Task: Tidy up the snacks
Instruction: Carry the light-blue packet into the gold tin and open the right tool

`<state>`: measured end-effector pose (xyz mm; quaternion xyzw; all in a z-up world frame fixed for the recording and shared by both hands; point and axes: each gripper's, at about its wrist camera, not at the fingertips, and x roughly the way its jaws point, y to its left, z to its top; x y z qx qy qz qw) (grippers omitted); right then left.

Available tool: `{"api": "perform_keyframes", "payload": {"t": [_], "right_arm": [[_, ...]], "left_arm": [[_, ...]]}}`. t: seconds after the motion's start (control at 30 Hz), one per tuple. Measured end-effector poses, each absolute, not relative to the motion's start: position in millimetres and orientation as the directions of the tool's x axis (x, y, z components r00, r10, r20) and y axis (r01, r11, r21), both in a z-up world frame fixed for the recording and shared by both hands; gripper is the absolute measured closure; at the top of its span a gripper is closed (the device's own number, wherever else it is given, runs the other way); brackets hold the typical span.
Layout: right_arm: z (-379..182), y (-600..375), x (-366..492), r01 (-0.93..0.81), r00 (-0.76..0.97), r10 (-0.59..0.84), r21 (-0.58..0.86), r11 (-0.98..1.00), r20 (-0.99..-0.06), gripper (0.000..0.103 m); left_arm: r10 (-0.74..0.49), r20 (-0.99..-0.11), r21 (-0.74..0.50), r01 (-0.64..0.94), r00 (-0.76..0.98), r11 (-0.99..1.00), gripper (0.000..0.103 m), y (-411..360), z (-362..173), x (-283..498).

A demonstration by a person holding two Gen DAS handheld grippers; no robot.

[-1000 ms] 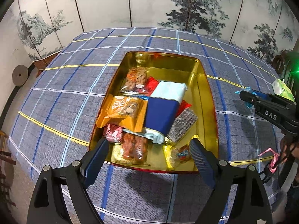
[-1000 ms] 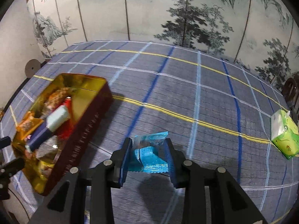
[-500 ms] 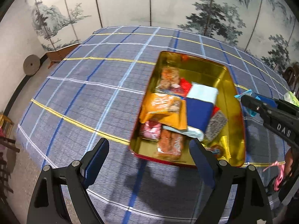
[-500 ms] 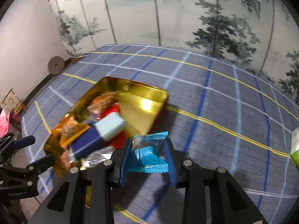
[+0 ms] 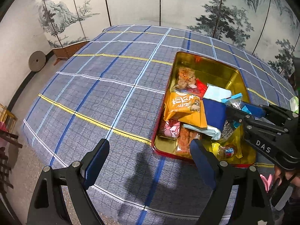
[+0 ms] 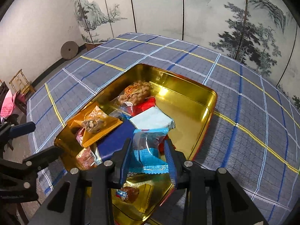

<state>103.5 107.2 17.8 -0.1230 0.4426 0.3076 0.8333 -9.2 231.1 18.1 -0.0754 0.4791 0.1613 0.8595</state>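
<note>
A gold tin with red sides (image 5: pixel 241 78) (image 6: pixel 187 95) sits on the checked tablecloth and holds several snack packets, among them an orange pack (image 5: pixel 184 106) (image 6: pixel 93 123) and a blue-and-white pack (image 5: pixel 215 108) (image 6: pixel 150 120). My right gripper (image 6: pixel 148 150) is shut on a light-blue snack packet (image 6: pixel 150 150) and holds it over the tin's near half; it also shows in the left wrist view (image 5: pixel 241 110). My left gripper (image 5: pixel 150 159) is open and empty, above the cloth at the tin's near left corner.
The blue checked tablecloth (image 5: pixel 105 93) covers the table to the left of the tin. A painted folding screen (image 6: pixel 206 15) stands behind. A round stone disc (image 5: pixel 37 63) leans on the wall at the left. A green packet edge (image 5: pixel 294 103) lies at the far right.
My right gripper has carried the light-blue packet from the cloth to above the tin. My left gripper has shifted left, so the tin now sits at its right.
</note>
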Motion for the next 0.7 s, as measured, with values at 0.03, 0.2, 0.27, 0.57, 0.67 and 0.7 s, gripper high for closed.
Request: {"api": "perform_keyframes", "payload": {"t": [0.03,0.2,0.27,0.57,0.67,0.7], "right_arm": [[16.2,108.4,103.7,-0.622,0.417,0.401,0.066,0.781,-0.816,0.068],[13.0,113.7,108.2,-0.615,0.427,0.388,0.052,0.787,-0.817,0.068],[12.5,115.7,111.5,-0.606,0.441,0.378,0.04,0.794,-0.814,0.068],[0.5,119.5,120.2,-0.582,0.436,0.346,0.034,0.813,-0.831,0.068],[-0.3,118.0,117.2,-0.575,0.445,0.348,0.035,0.818,-0.825,0.067],[-0.4,118.1,116.3,-0.576,0.446,0.348,0.034,0.817,-0.825,0.067]], "left_arm": [[0.205,-0.848,0.025,-0.35,0.489,0.936,0.017,231.6,18.5,-9.3],[0.208,-0.845,0.025,-0.353,0.492,0.935,0.017,233.1,20.1,-10.9],[0.21,-0.845,0.026,-0.353,0.493,0.935,0.017,232.6,20.4,-11.4],[0.208,-0.846,0.029,-0.346,0.492,0.938,0.017,229.8,20.9,-11.2],[0.209,-0.847,0.032,-0.344,0.489,0.938,0.015,227.8,20.6,-10.9],[0.21,-0.847,0.035,-0.342,0.488,0.939,0.015,226.6,20.7,-11.0]]}}
